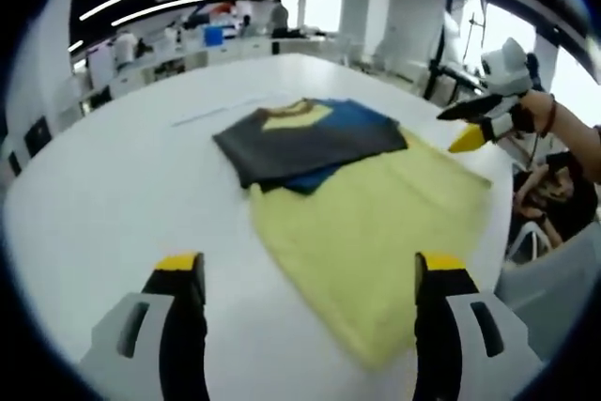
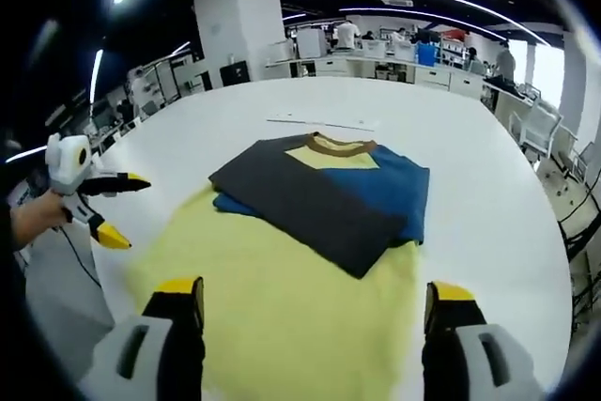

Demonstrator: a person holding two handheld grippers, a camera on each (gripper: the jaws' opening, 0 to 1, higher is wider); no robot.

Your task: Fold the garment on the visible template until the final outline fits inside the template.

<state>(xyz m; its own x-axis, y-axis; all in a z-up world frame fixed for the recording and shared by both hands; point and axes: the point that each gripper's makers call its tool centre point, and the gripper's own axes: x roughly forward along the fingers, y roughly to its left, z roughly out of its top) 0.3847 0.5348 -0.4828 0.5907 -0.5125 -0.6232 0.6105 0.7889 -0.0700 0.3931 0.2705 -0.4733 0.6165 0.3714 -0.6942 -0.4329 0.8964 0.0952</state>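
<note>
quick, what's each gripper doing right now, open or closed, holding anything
Left gripper: open, holding nothing, above the garment's yellow part.
Right gripper: open, holding nothing, above the same yellow part.

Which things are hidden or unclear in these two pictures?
- Yellow template: its near edge is cut off by the right gripper view's bottom, between the right tongs.
- Garment: its underside and hidden folded layers, both views.
- Thin strip beyond the collar: too small to identify.
- Background people: blurred.
</note>
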